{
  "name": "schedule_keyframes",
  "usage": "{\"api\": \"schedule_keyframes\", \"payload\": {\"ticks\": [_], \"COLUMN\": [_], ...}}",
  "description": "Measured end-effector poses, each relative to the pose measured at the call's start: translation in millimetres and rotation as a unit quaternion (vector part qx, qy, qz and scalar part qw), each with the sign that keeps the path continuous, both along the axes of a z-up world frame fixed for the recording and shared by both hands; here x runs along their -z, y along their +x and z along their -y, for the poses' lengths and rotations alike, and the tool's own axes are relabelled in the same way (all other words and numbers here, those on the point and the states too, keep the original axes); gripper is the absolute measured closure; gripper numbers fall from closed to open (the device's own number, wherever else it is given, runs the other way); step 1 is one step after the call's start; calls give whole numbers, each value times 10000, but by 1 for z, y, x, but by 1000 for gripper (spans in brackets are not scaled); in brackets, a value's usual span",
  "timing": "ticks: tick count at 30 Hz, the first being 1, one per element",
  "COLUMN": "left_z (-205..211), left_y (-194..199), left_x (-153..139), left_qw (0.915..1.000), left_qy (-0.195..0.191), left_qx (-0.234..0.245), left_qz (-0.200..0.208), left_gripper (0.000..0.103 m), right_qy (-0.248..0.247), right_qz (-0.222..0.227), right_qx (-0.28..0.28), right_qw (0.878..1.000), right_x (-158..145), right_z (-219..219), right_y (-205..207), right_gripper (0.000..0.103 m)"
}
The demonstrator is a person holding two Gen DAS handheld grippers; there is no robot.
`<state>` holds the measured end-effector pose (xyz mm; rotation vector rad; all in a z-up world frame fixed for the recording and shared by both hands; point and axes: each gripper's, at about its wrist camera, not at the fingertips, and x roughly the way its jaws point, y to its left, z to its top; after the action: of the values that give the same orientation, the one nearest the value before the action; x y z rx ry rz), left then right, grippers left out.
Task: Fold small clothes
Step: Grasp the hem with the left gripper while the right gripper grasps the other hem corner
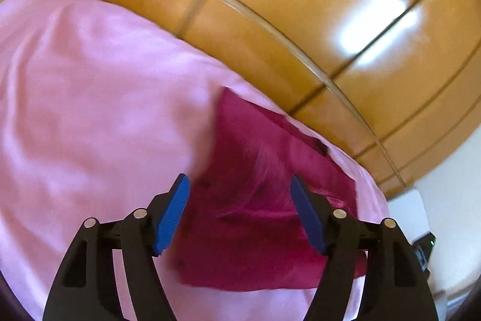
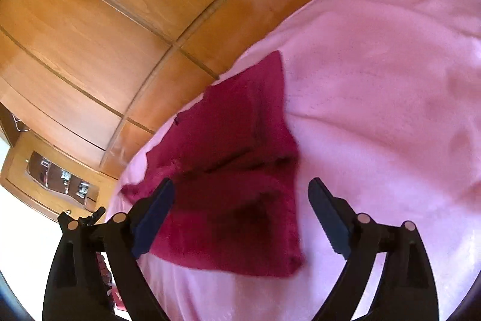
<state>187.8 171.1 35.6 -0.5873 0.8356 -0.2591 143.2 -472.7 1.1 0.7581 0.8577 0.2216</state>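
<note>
A small dark magenta garment (image 1: 258,200) lies partly folded on a pink bed cover (image 1: 90,110), near the cover's far edge. My left gripper (image 1: 240,194) is open and empty, held above the garment with its blue pads (image 1: 171,215) spread either side of it. In the right wrist view the same garment (image 2: 234,200) lies on the pink cover (image 2: 375,110). My right gripper (image 2: 242,194) is open and empty above the garment's near right part. Both views are blurred.
A glossy wooden wardrobe (image 1: 300,5) with panelled doors stands just beyond the bed; it also shows in the right wrist view (image 2: 105,35). A wooden dresser with a mirror (image 2: 57,179) stands at the far left. A white wall and a dark device (image 1: 424,251) are at the right.
</note>
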Motion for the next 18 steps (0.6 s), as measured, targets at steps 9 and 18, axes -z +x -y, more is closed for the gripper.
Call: {"api": "schedule_keyframes", "payload": {"ticks": [9,18], "left_z": [-4,46], "left_y": [-51,-53], "left_x": [63,60], "left_qw": [9983,9922], "left_qy": [54,981], "left_qx": [337,697], "left_qz": [-470,-323], "left_gripper": [34,86], "right_qy": [-571,-1308], "right_qz": [-312,-355], "right_qx": [-549,-744], "right_qw": [9964,9880], "right_x": [29,37], "right_z": [-34,-57], "right_y": [-44,-18], "right_gripper": [20,82]}}
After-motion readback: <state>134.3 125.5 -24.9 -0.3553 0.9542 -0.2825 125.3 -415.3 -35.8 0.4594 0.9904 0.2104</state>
